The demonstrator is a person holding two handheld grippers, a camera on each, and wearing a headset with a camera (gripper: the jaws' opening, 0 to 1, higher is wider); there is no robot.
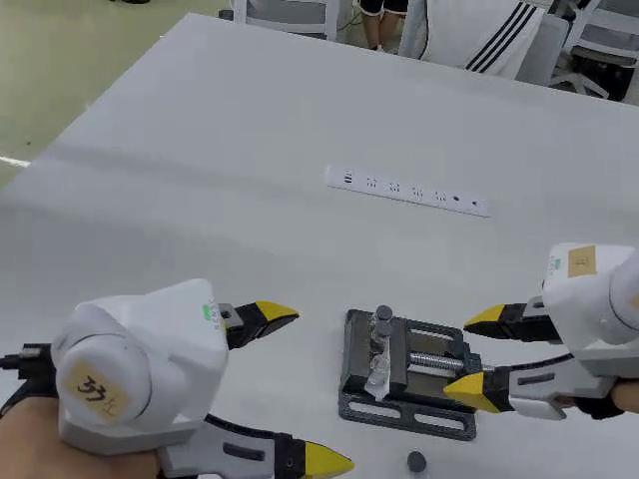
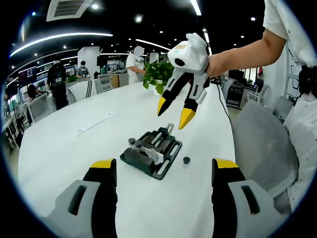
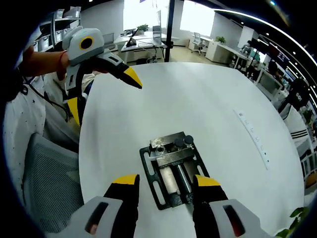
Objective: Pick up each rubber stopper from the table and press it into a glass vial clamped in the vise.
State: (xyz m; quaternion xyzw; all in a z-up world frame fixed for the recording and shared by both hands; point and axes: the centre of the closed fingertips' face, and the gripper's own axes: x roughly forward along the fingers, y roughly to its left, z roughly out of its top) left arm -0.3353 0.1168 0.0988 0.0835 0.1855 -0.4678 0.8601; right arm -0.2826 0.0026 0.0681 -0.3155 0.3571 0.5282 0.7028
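Observation:
A small black vise (image 1: 404, 377) stands on the white table near the front edge, with glass vials (image 1: 379, 344) clamped upright in its jaws. Two of them carry dark stoppers (image 3: 182, 142); a third vial (image 3: 159, 147) beside them looks uncapped. One loose dark rubber stopper (image 1: 416, 462) lies on the table just in front of the vise, also visible as stopper (image 2: 186, 160). My left gripper (image 1: 300, 389) hovers open and empty left of the vise (image 2: 151, 148). To the vise's right, my right gripper (image 1: 474, 354) hangs open, holding nothing, jaws toward the vise (image 3: 171, 166).
A white power strip (image 1: 407, 190) lies flat on the table beyond the vise. Chairs and a seated person (image 1: 469, 30) line the far edge. A grey mesh chair (image 2: 262, 144) stands at the near side of the table.

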